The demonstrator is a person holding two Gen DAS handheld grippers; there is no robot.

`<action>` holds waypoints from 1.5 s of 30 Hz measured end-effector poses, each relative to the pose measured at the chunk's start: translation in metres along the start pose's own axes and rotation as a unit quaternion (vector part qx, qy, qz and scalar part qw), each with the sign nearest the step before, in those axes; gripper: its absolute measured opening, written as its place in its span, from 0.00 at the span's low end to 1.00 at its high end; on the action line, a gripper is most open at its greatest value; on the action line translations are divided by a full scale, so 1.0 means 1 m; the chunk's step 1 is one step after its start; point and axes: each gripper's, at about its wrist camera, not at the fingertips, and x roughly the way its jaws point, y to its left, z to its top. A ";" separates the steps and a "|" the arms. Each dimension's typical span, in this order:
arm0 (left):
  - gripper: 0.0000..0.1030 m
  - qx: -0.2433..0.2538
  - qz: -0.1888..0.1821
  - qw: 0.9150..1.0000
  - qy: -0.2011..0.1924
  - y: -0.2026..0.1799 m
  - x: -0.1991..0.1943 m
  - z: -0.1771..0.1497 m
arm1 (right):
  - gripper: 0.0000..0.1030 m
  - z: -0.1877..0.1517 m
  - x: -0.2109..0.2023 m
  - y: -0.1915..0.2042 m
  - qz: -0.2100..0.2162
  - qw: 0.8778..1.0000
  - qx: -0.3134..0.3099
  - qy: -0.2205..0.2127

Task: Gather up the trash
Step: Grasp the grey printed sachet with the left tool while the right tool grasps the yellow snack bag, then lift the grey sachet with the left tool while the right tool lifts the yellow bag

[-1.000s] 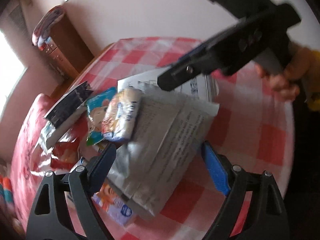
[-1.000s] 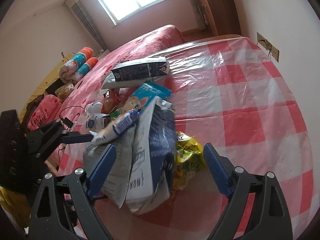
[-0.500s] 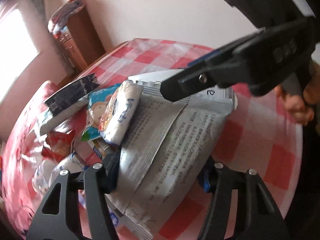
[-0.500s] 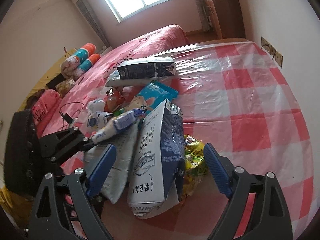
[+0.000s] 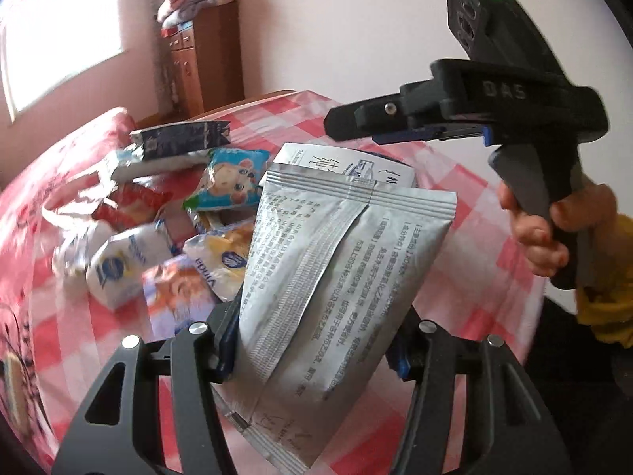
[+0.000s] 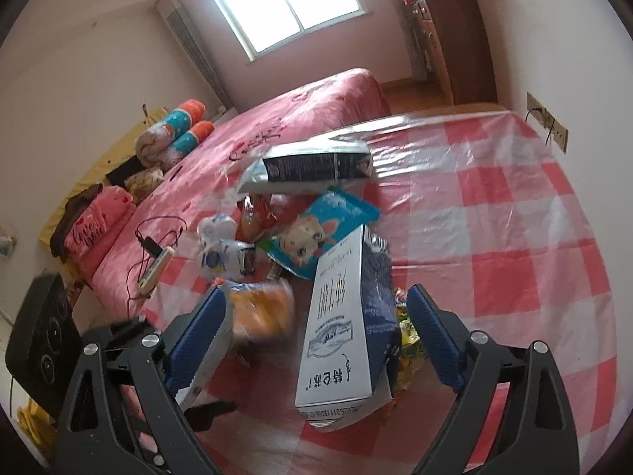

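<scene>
We have the left gripper [image 5: 312,340] closed onto a large silver pouch [image 5: 336,277]; its jaws have just been narrowing, and the blue pads now press the pouch's two side edges, so the pouch stands tilted up between them with its printed back toward us. Behind the pouch's top edge sits a blue and white carton [image 6: 348,332], upright but leaning, near the middle of the worktop [image 6: 494,237], which wears a red and white checked cover under clear plastic.

Our right gripper [image 6: 316,340] stands wide. The carton rises between its jaws, nearer the right-hand one, and we cannot tell whether that pad touches it; the left-hand pad is clear of the carton, with the silver pouch's edge just below it. In the left view this gripper hangs above the pouch, held by a hand [image 5: 550,229] in a yellow sleeve [image 5: 605,297].

The rest of the trash lies toward the worktop edge that meets the bed [image 6: 300,111]: a dark flat box [image 6: 316,164] farthest off, a blue packet with a cartoon puppy [image 6: 320,233] just behind the carton, white tissue packs [image 5: 126,261] beside it, and a blurred orange packet [image 6: 261,308]. A yellow wrapper [image 6: 407,336] is tucked at the carton's foot.
</scene>
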 end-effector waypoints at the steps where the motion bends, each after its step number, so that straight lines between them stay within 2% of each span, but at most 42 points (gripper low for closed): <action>1: 0.57 -0.008 0.000 1.000 -0.002 0.000 -0.007 -0.005 | 0.89 0.000 0.000 0.002 -0.002 1.000 -0.002 0.000; 7: 0.57 -0.071 0.009 0.997 -0.019 0.015 -0.038 -0.024 | 0.89 -0.005 0.009 0.026 0.007 0.999 -0.033 0.010; 17: 0.57 -0.171 0.088 0.981 -0.028 0.057 -0.078 -0.068 | 0.89 -0.018 0.044 0.080 0.014 0.995 -0.098 0.031; 21: 0.57 -0.202 0.109 0.973 -0.032 0.068 -0.084 -0.080 | 0.89 -0.023 0.069 0.086 0.003 0.994 -0.097 0.055; 23: 0.57 -0.213 0.112 0.970 -0.032 0.071 -0.086 -0.084 | 0.89 -0.025 0.076 0.091 -0.023 0.992 -0.111 0.052; 25: 0.57 -0.222 0.114 0.968 -0.032 0.075 -0.084 -0.088 | 0.89 -0.025 0.082 0.092 -0.028 0.992 -0.114 0.055; 28: 0.57 -0.228 0.115 0.966 -0.030 0.075 -0.083 -0.093 | 0.75 -0.026 0.091 0.092 -0.039 0.991 -0.116 0.061; 34: 0.57 -0.228 0.117 0.966 -0.029 0.075 -0.080 -0.097 | 0.70 -0.033 0.100 0.096 -0.076 0.983 -0.154 0.068; 35: 0.57 -0.231 0.115 0.966 -0.029 0.075 -0.079 -0.098 | 0.67 -0.035 0.101 0.096 -0.081 0.981 -0.160 0.070; 40: 0.57 -0.238 0.113 0.964 -0.027 0.074 -0.078 -0.103 | 0.61 -0.036 0.106 0.095 -0.075 0.978 -0.179 0.074; 45: 0.57 -0.247 0.114 0.962 -0.031 0.077 -0.081 -0.105 | 0.45 -0.037 0.102 0.092 -0.062 0.981 -0.169 0.077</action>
